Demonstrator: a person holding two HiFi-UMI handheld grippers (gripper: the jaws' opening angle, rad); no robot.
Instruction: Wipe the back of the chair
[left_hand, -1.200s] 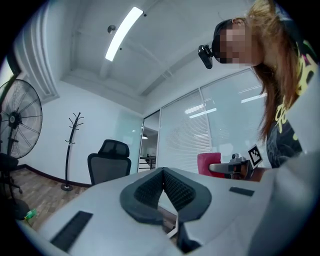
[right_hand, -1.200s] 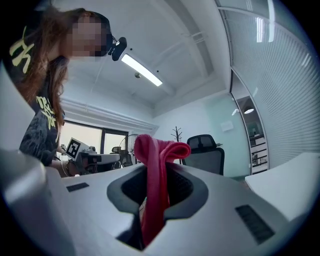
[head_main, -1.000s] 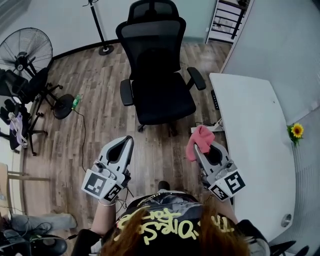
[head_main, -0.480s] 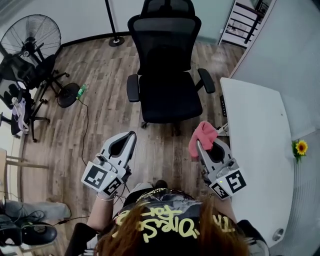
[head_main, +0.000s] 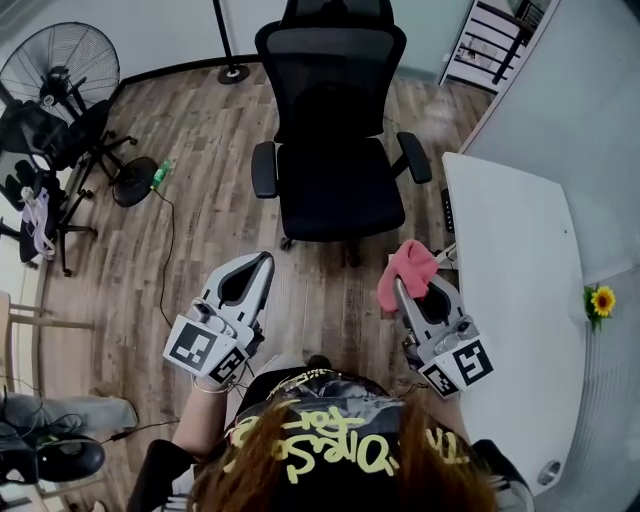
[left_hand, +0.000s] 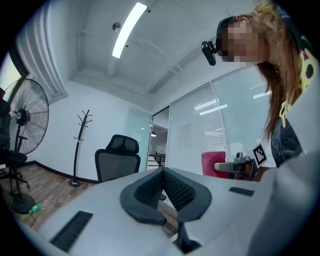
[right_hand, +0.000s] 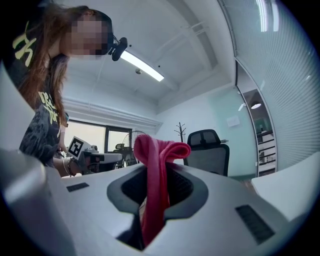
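Your right gripper (head_main: 400, 288) clamps the crumpled pink cloth (head_main: 410, 268); left gripper (head_main: 264, 260) closed, empty. Loose folds may snag the far black mesh chair (head_main: 335, 120).

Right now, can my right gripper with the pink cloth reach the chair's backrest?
Probably not yet. The right gripper, shut on the pink cloth, hangs short of the chair. Bare floor lies between, and the seat fronts the backrest. Nothing blocks a step closer.
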